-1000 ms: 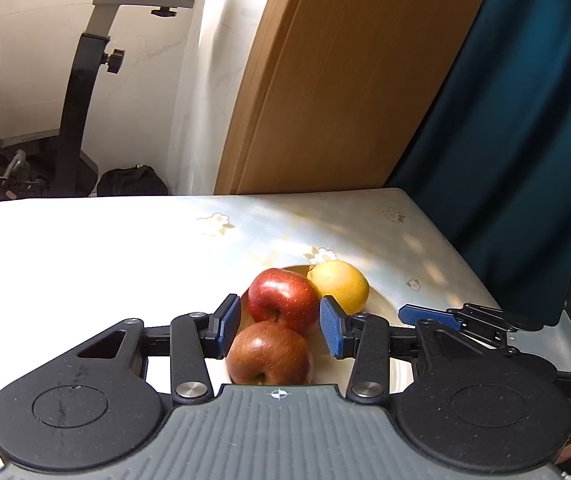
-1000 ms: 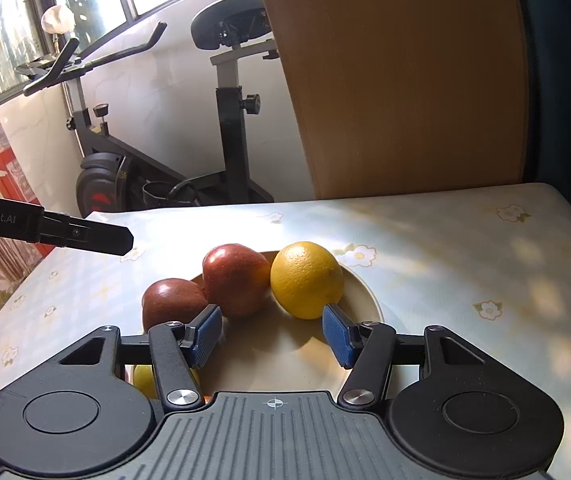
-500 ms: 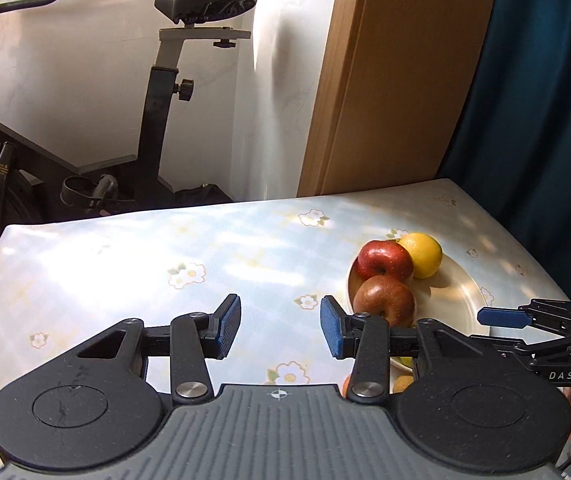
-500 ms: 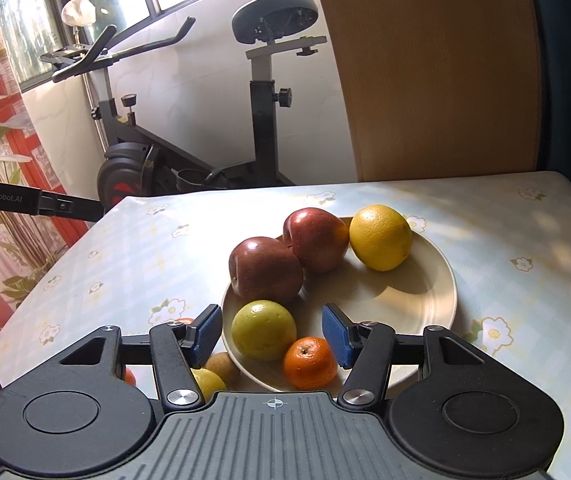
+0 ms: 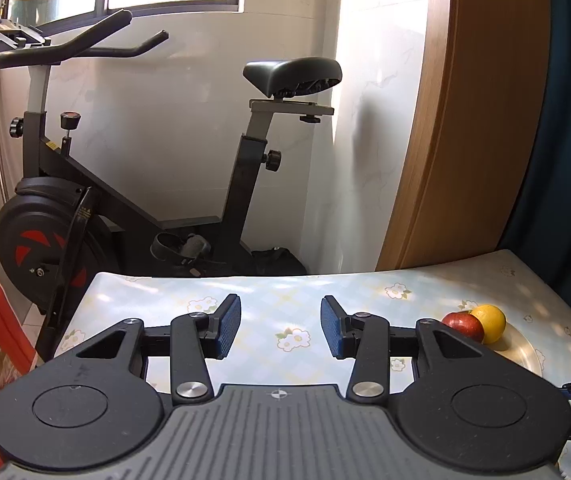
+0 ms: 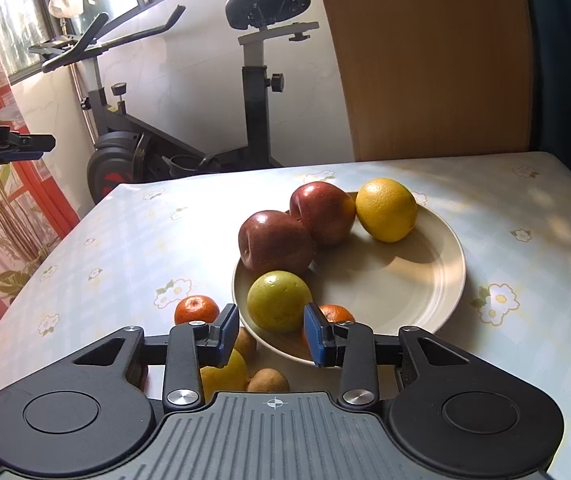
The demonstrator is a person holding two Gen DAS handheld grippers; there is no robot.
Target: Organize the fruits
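Observation:
A cream plate (image 6: 441, 276) on the flowered table holds two red apples (image 6: 275, 240) (image 6: 322, 212), a yellow orange (image 6: 387, 209), a green fruit (image 6: 279, 301) and a small mandarin (image 6: 335, 314). Another mandarin (image 6: 196, 309), a yellow fruit (image 6: 225, 374) and two brown kiwis (image 6: 268, 380) lie on the table beside the plate. My right gripper (image 6: 271, 334) is open and empty, just before the green fruit. My left gripper (image 5: 281, 328) is open and empty over bare tablecloth; the plate (image 5: 523, 354), an apple (image 5: 463, 326) and the orange (image 5: 489, 322) show at its right.
An exercise bike (image 5: 85, 216) stands beyond the table's far edge. A wooden panel (image 6: 425, 60) and a dark blue curtain (image 5: 565, 120) are at the back right. The left gripper's side (image 6: 5, 146) shows at the right wrist view's left edge.
Both grippers have drawn back and risen from the plate. The left one has swung left, away from the fruit. More fruit beside the plate has come into the right view.

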